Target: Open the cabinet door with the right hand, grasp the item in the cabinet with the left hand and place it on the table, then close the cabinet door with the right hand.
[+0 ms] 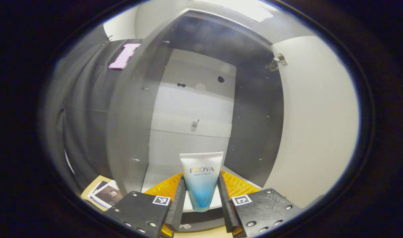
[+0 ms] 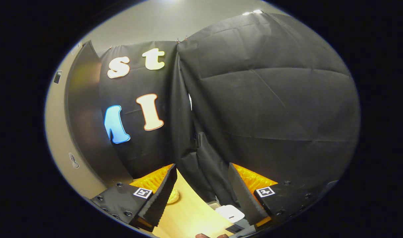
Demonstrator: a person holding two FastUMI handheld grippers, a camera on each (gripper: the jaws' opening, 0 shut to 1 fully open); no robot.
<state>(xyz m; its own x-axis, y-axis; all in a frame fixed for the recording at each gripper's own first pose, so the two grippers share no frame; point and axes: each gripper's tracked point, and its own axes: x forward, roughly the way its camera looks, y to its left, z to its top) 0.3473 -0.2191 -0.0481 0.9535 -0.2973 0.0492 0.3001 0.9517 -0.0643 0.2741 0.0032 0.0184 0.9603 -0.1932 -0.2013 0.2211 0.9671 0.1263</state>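
Inside open cabinet (image 1: 195, 109), tube (image 1: 201, 180) stands upright, cap seemingly down, between left hand-held gripper (image 1: 201, 198) fingers

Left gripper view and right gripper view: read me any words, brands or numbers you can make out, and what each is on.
Tube: one large brand word, partly washed out, not surely readable; the smaller line under it is too small.
Cards at lower left: too small to read.
Square black-and-white markers: patterns, no words.
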